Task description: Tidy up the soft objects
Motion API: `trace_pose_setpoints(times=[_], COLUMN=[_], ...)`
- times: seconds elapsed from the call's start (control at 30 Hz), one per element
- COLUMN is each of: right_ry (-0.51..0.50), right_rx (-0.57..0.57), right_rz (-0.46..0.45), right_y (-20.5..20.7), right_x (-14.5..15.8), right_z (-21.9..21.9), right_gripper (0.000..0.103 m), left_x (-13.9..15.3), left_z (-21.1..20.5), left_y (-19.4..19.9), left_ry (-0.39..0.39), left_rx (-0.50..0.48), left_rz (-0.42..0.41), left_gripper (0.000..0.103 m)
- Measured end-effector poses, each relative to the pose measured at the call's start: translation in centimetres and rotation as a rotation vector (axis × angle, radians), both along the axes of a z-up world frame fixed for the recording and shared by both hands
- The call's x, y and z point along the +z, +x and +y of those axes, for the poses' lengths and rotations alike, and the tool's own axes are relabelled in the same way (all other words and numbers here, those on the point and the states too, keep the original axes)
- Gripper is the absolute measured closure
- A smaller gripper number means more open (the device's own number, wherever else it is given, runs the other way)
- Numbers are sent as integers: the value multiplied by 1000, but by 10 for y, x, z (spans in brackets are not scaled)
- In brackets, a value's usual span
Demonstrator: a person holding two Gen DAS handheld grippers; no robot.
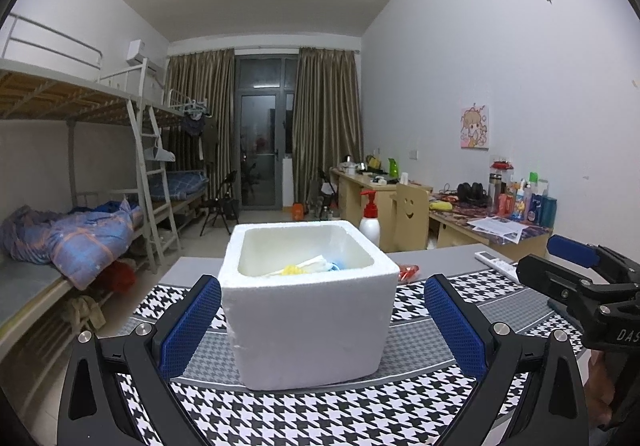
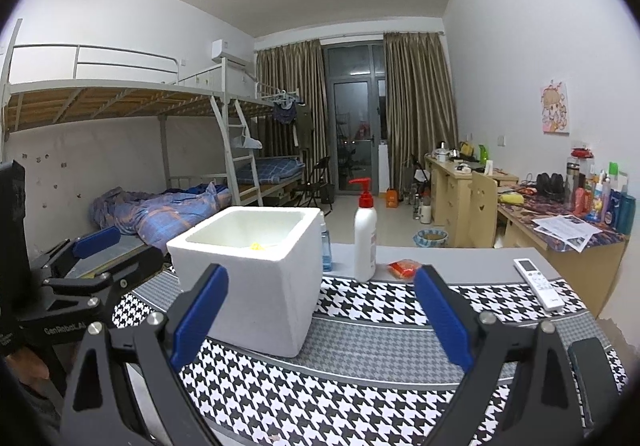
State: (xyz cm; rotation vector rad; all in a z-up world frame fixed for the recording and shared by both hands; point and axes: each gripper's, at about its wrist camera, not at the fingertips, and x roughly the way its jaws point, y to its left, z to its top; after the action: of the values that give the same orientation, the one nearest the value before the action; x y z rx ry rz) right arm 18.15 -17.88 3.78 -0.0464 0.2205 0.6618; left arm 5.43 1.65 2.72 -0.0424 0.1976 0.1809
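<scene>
Both grippers are hanging back over the counter [image 2: 440,266], spread wide and carrying nothing. The left gripper [image 1: 322,326] is facing the white foam box [image 1: 308,310] straight on, its jaws standing either side of the box without touching it. The right gripper [image 2: 320,322] is sitting to the box's right, jaws released, box corner just beside its left finger.

The box is standing upright on the houndstooth mat [image 2: 360,398]. Inside, soft items [image 1: 316,266] are lying at the bottom: something yellow, something white, a bit of blue. Exact kinds are too small to tell. From the right wrist view only a yellow scrap [image 2: 256,246] is peeking over the rim.

Judging progress: most of the sorting is looking done, since several soft things are already sitting in the box and the mat around it is showing nothing loose. One candidate possibly remaining: a small red-orange packet [image 2: 405,268] lying on the counter behind the mat, near the pump bottle [image 2: 365,242]. Soft or not, can't tell. The remote [image 2: 538,284] and the bottle are hard items, likely staying put. Neither gripper is reaching for anything.
</scene>
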Motion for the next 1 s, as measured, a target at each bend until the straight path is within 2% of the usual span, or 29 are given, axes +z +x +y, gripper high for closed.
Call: trace_pose_setpoints(times=[0.3, 1.0], right_ry=[5, 17], right_rx=[-50, -50], right_rz=[-24, 19], right_y=[-8, -10], right_x=[-11, -21], right_z=[-4, -9], right_gripper=[7, 7], left_x=[-9, -19], left_z=[5, 0], left_y=[-1, -1], left_ry=[-6, 16], left_rx=[16, -2], left_rz=[11, 43], left_gripper=[1, 1])
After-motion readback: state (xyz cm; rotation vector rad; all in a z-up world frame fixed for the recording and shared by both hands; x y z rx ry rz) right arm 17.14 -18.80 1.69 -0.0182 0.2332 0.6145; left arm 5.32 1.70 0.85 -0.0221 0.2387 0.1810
